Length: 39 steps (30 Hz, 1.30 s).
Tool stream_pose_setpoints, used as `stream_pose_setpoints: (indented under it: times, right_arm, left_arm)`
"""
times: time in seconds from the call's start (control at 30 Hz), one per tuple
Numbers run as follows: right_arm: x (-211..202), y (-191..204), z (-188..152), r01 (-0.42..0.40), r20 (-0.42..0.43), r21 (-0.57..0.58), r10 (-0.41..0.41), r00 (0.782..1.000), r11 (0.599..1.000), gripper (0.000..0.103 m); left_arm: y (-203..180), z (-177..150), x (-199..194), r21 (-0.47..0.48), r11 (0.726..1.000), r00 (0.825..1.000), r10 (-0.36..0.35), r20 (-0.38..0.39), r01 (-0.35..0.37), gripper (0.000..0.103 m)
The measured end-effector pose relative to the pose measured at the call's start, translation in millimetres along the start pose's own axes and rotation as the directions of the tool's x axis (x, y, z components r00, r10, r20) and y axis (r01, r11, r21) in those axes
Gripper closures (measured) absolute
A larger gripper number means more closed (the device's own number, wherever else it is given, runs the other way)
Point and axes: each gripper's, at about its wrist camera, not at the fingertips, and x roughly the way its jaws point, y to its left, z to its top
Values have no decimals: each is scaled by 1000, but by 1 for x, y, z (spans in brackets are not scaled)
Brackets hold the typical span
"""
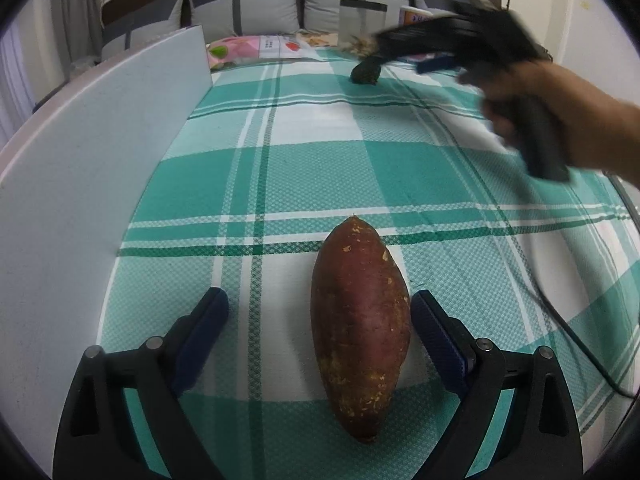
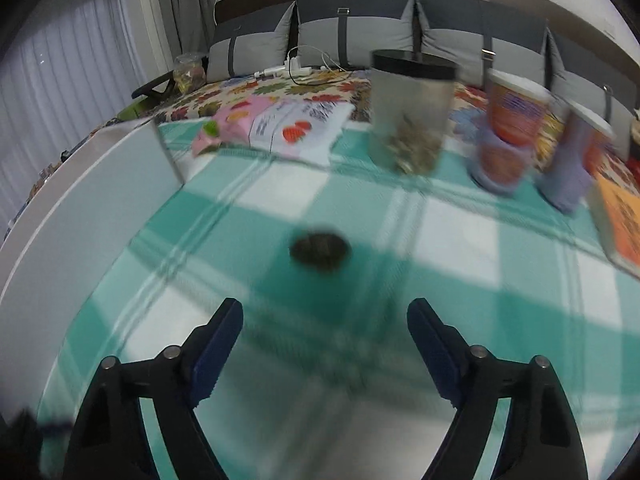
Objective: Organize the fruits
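— How many sweet potatoes are seen?
— One sweet potato [image 1: 361,328] is counted.
— And dark green fruits?
— One dark fruit [image 2: 319,251] is seen (too blurred to be named).
— Tubs and jars?
— One clear jar [image 2: 412,110] and three colored tubs [image 2: 516,108] are counted. One white board [image 1: 92,152] is seen.

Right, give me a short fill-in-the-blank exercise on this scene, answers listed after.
1. The sweet potato lies between the open fingers of the ____ gripper.
2. The checked tablecloth is white and ____.
3. The right gripper is open and holds ____.
4. The small dark fruit lies ahead of the ____ gripper.

Missing words: left; green; nothing; right
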Motion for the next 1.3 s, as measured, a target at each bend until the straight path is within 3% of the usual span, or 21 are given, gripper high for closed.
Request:
stream_pose_setpoints:
  times: [0.1, 0.17, 0.33, 0.43, 0.53, 0.63, 0.67, 0.73, 0.83, 0.9, 1.0, 1.23, 1.3]
  right_arm:
    - [26, 5, 13, 8, -22, 3, -8, 1000, 1000, 31]
    - [39, 3, 15, 24, -59, 7, -24, 998, 1000, 60]
    - [11, -7, 3, -34, 1, 73, 34, 999, 997, 60]
    - [-30, -10, -23, -63, -7, 36, 63, 998, 997, 60]
    - [-85, -13, -64, -89, -65, -23, 87, 994, 996, 60]
    - [-139, -11, -111, -102, -196, -104, 80, 977, 989, 60]
    - [-152, -11, -124, -102, -251, -130, 67, 966, 986, 60]
    - [-174, -7, -150, -86, -386, -193, 5, 923, 977, 60]
    - [-183, 3, -177, -57, -563, -280, -116, 818, 958, 60]
    - [-176, 13, -188, -57, -622, -341, -180, 762, 938, 60]
    - [-152, 23, -188, -40, -643, -365, -221, 734, 930, 60]
    - [-140, 37, -165, -22, -564, -307, -164, 809, 951, 59]
    - [-151, 34, -162, -13, -522, -273, -136, 842, 962, 48]
  left_arm:
    - [0, 0, 0, 0, 1000, 1000, 0, 0, 0, 9]
    - [0, 0, 0, -1, 1000, 1000, 0, 0, 0, 9]
    - [0, 0, 0, 0, 1000, 1000, 0, 0, 0, 9]
    - [0, 0, 0, 0, 1000, 1000, 0, 0, 0, 9]
    - [0, 0, 0, 0, 1000, 1000, 0, 0, 0, 9]
    - [0, 0, 0, 0, 1000, 1000, 1, 0, -1, 9]
    - [0, 0, -1, 0, 1000, 1000, 1, 0, -1, 9]
    - [0, 0, 0, 0, 1000, 1000, 1, 0, -1, 9]
    - [0, 0, -1, -1, 1000, 1000, 0, 0, 0, 8]
    - [0, 0, -1, -1, 1000, 1000, 0, 0, 0, 9]
    - [0, -1, -1, -1, 1000, 1000, 0, 0, 0, 8]
    - [0, -1, -1, -1, 1000, 1000, 1, 0, -1, 8]
    - [0, -1, -1, -1, 1000, 1000, 1, 0, -1, 9]
